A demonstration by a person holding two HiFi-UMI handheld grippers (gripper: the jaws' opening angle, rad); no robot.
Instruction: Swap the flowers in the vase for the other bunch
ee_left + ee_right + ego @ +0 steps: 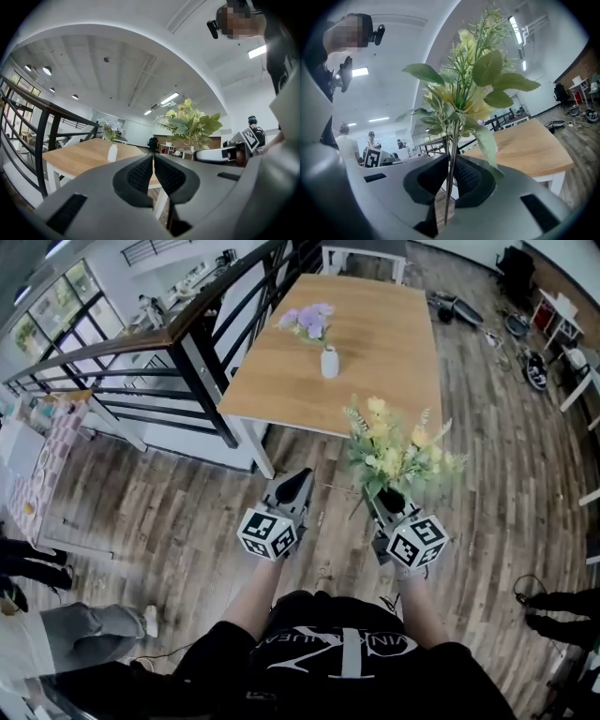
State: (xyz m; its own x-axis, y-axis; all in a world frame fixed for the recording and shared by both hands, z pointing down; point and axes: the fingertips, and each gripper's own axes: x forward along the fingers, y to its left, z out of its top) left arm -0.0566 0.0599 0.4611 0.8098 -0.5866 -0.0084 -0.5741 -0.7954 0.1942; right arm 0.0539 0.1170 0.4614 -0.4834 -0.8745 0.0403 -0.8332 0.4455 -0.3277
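Note:
A small white vase [329,362] with lilac flowers [308,320] stands on the wooden table [394,343]; it also shows as the vase [112,153] in the left gripper view. My right gripper [389,501] is shut on the stems [451,164] of a yellow-and-green bunch [398,451], held upright short of the table's near edge. My left gripper [297,486] is shut and empty, its fingertips [153,157] pressed together, level beside the right one. The yellow bunch [187,122] appears at the right of the left gripper view.
A black stair railing [202,352] runs along the table's left side. White table legs [262,457] stand just ahead of my left gripper. People's legs and shoes [56,615] are at the left, cables and gear [525,343] on the floor at far right.

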